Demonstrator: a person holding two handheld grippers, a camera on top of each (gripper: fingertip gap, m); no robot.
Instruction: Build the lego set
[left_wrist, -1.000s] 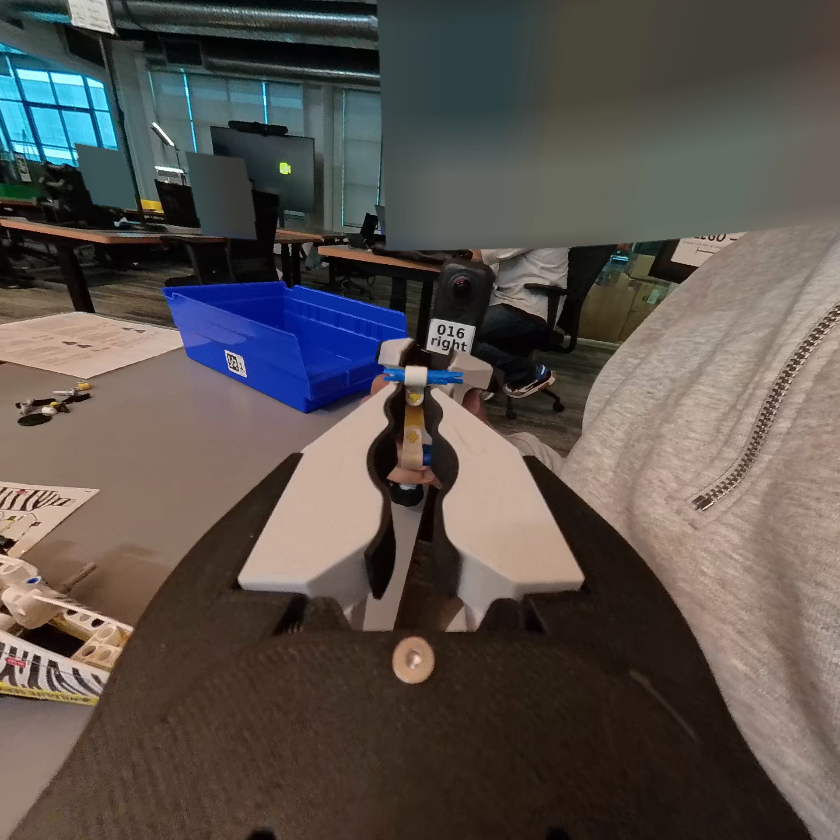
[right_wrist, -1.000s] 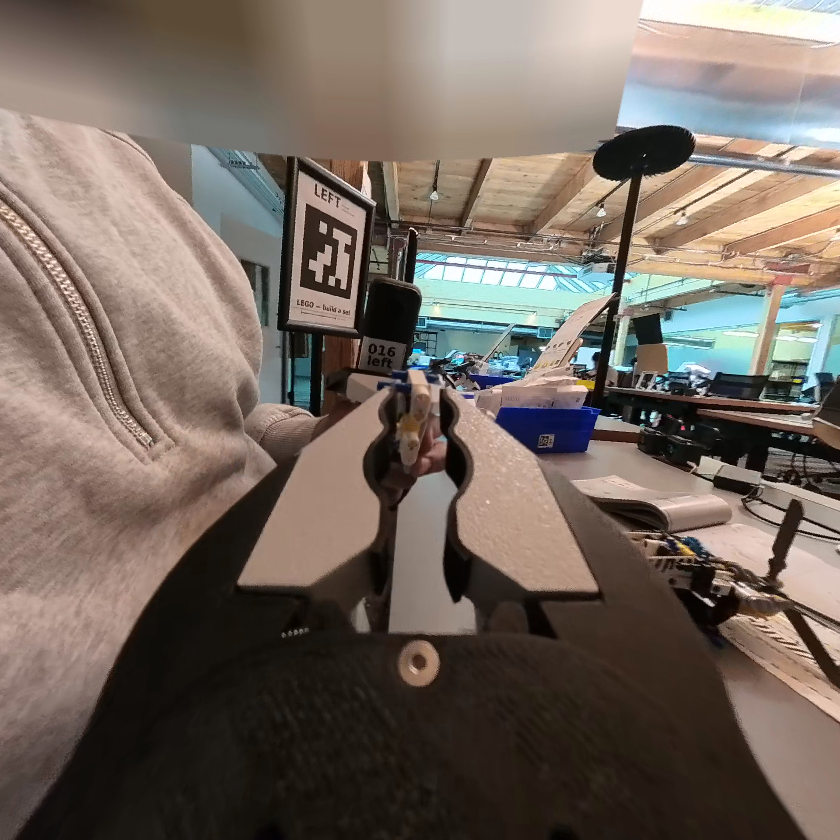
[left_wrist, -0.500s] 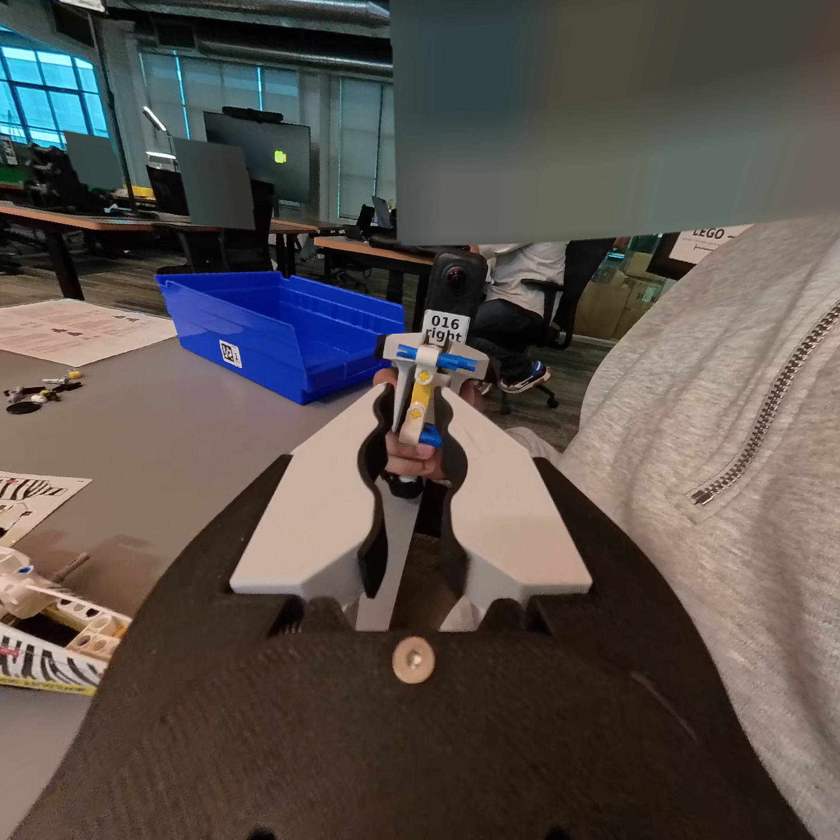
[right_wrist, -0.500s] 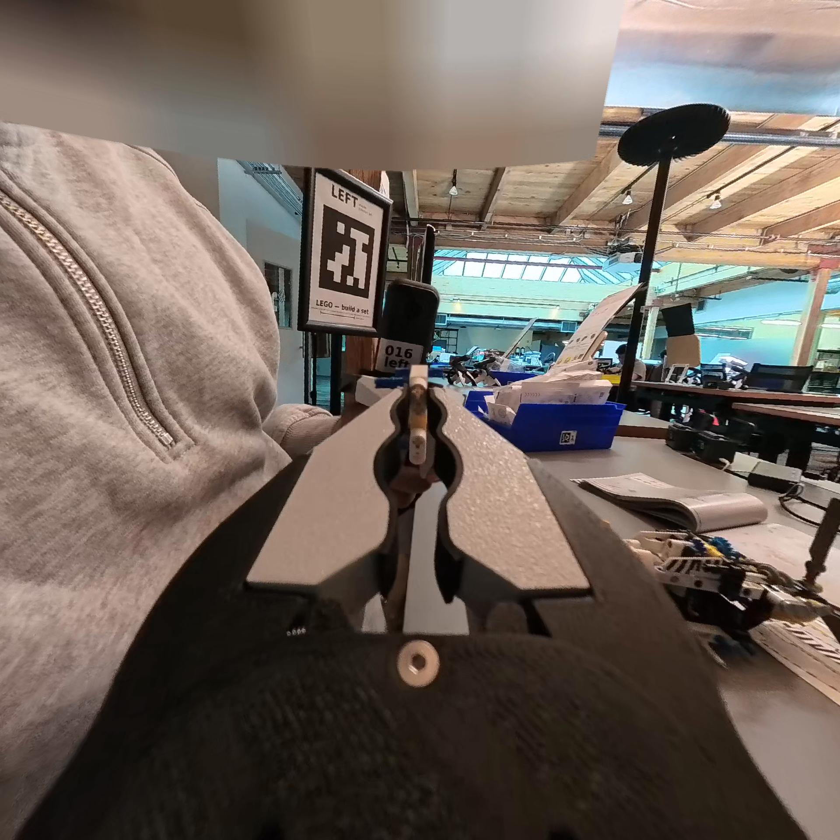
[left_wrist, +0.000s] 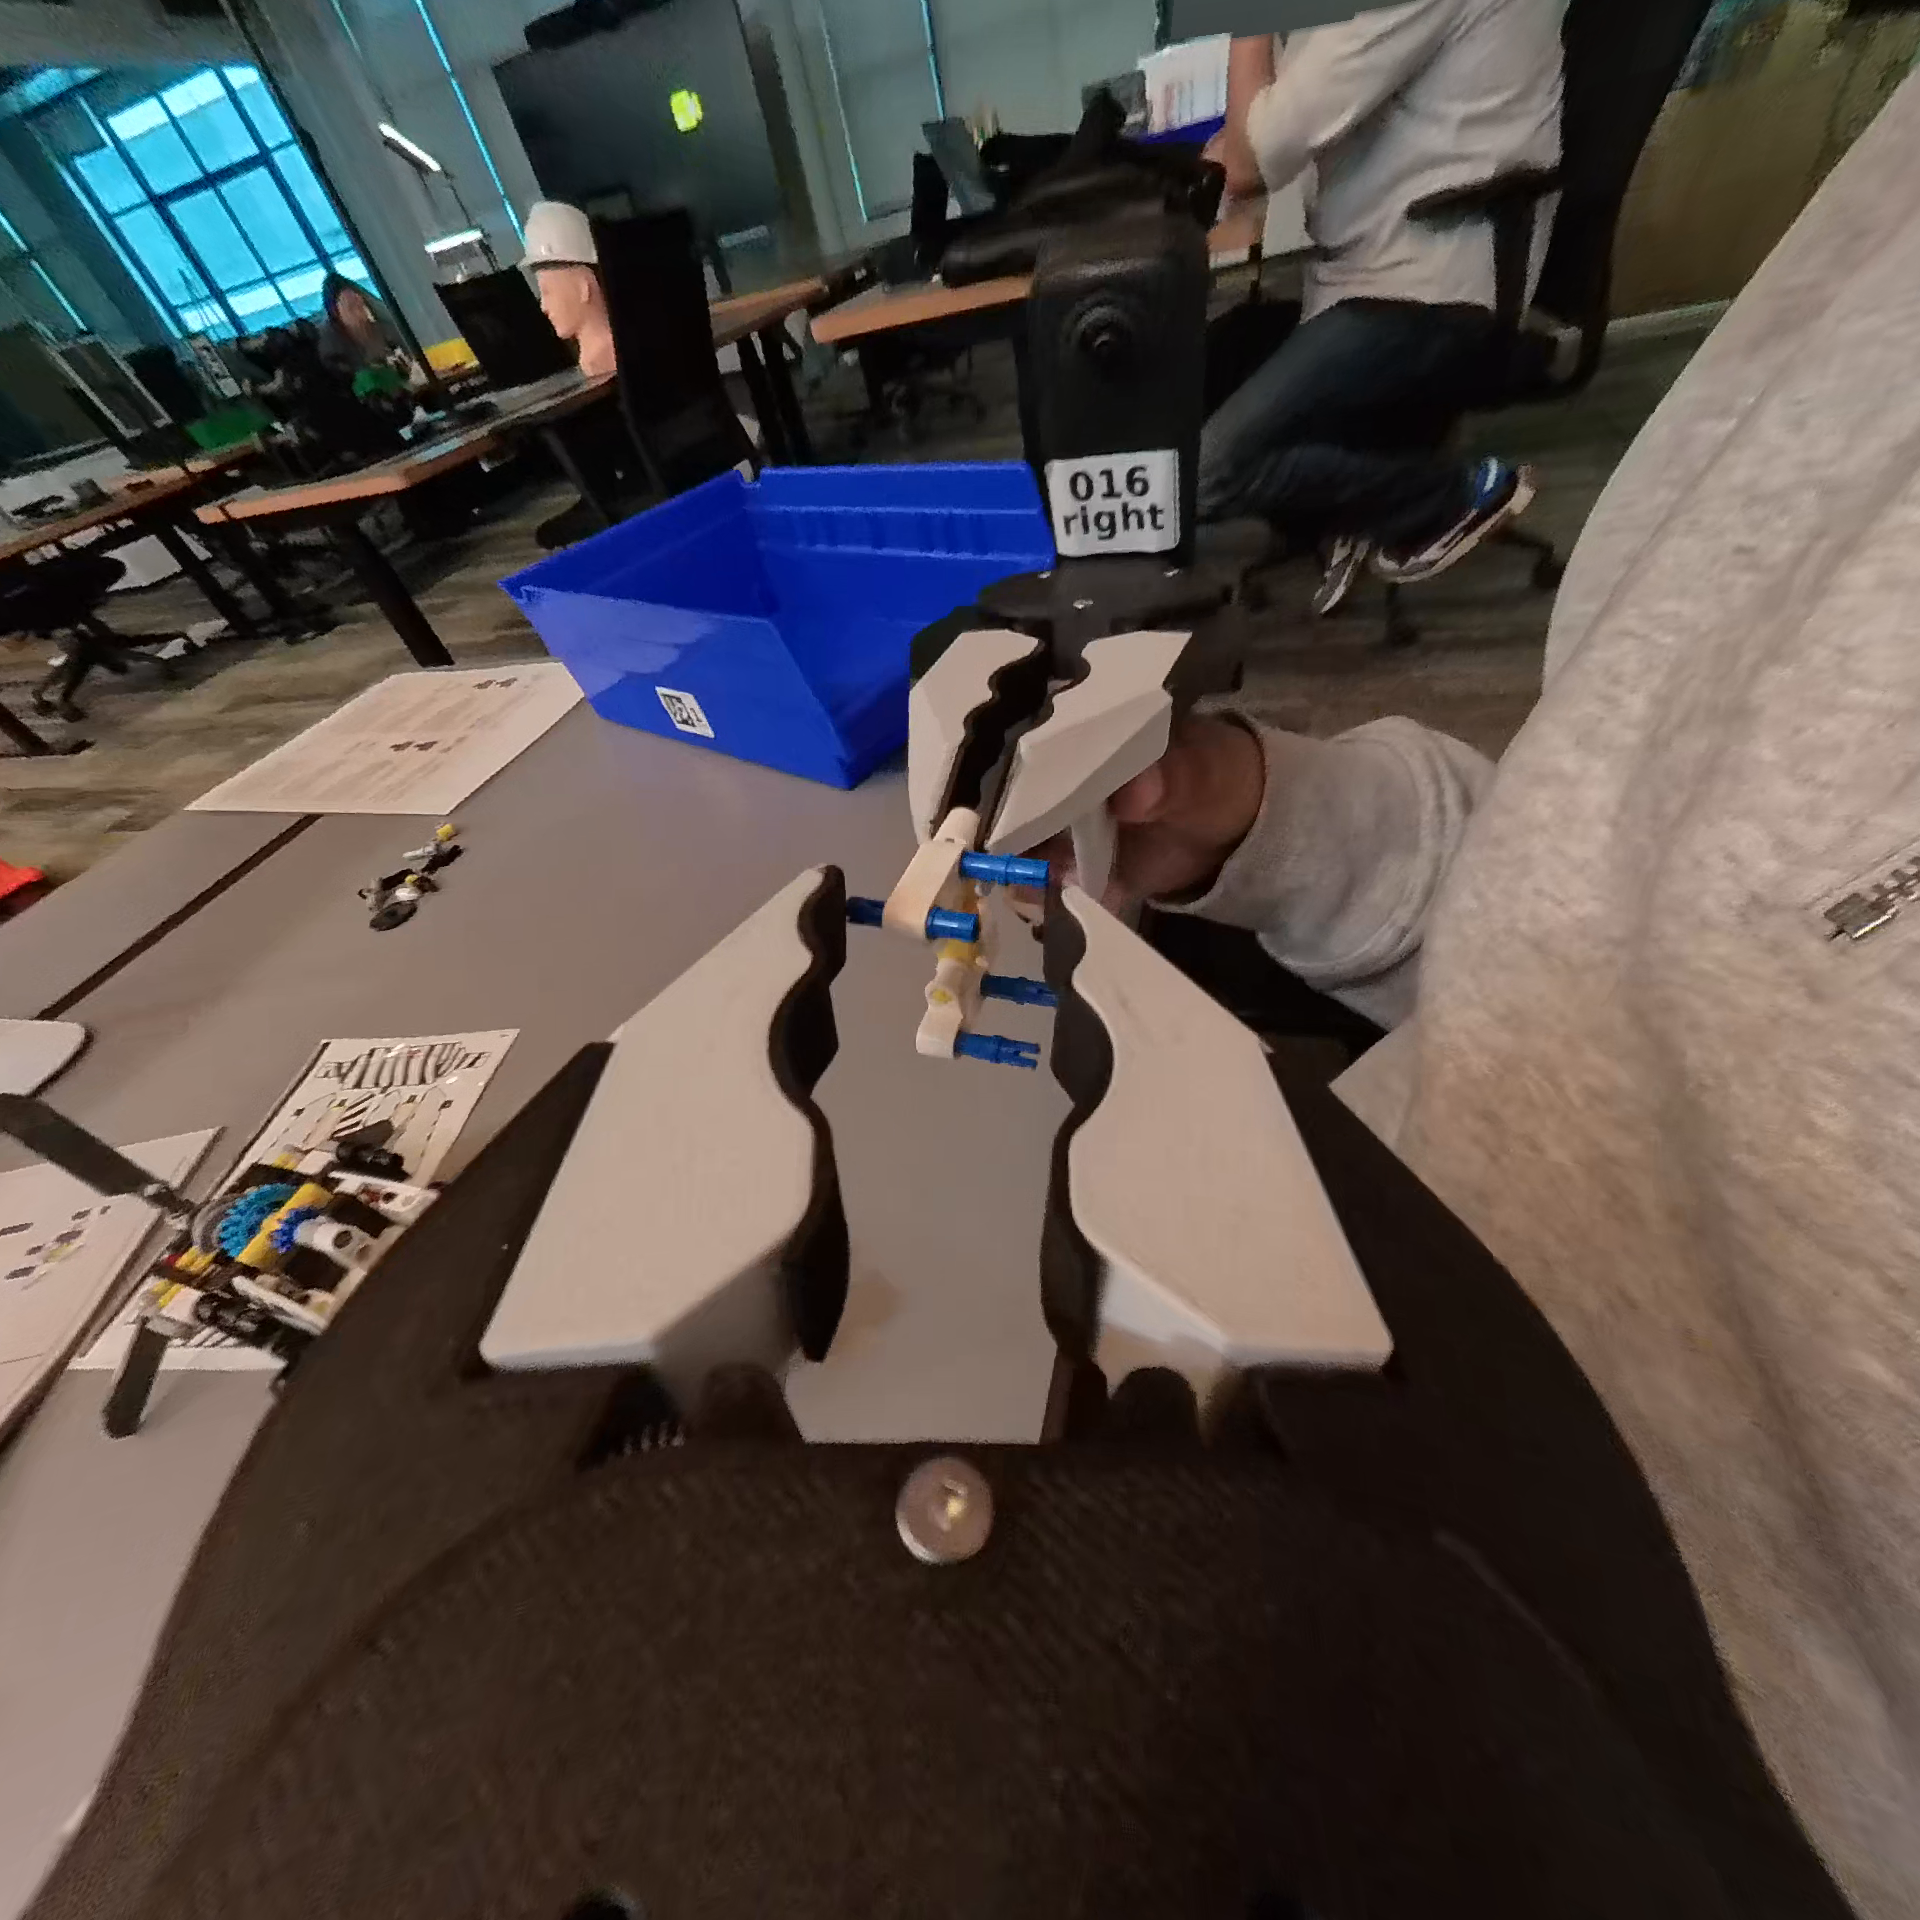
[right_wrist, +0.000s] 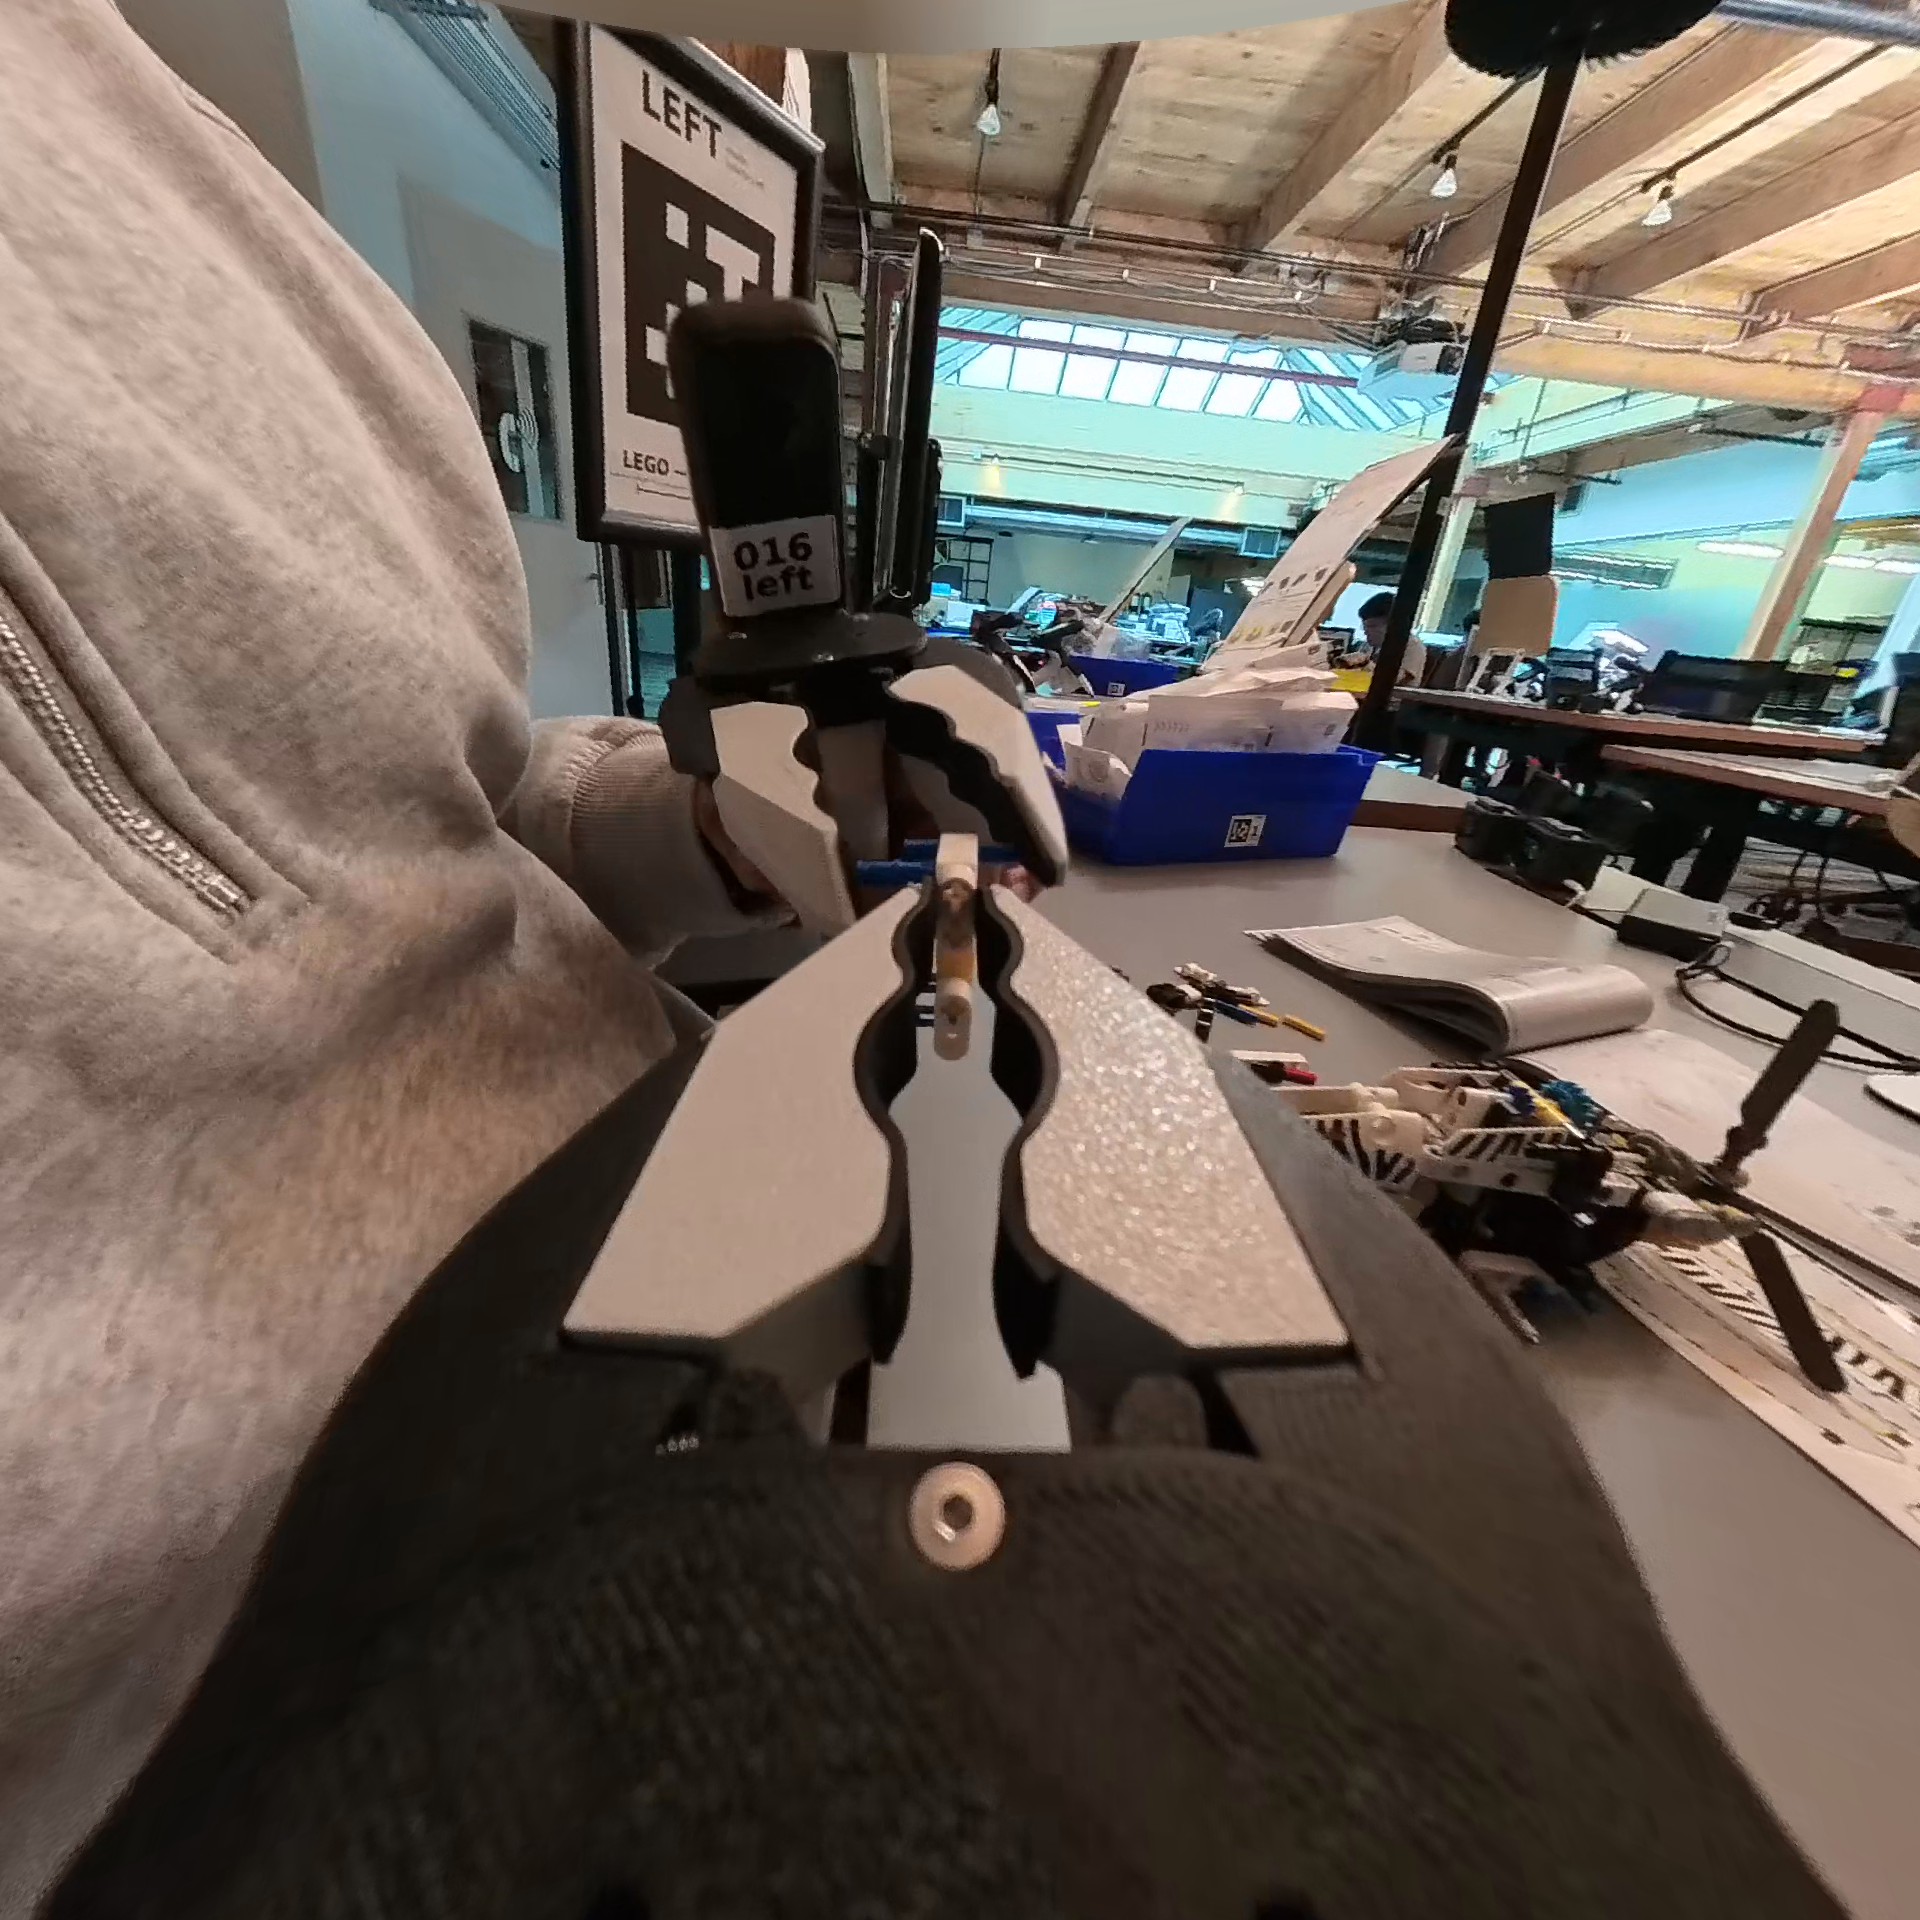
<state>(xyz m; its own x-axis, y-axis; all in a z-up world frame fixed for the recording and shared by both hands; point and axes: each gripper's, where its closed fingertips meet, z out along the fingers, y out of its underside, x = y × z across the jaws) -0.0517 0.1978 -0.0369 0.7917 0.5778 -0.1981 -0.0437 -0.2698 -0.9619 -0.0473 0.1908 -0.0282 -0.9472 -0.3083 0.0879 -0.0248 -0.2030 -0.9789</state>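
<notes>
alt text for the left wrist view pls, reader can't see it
The right gripper, facing the camera, pinches the top of a small tan lego piece with blue pins, dangling it between the open fingers of the left gripper above a grey table. Behind sits a blue bin; a partly built lego model lies at left on a striped sheet.

glossy plastic bin (left_wrist: 790, 613), matt table (left_wrist: 582, 914)
</notes>
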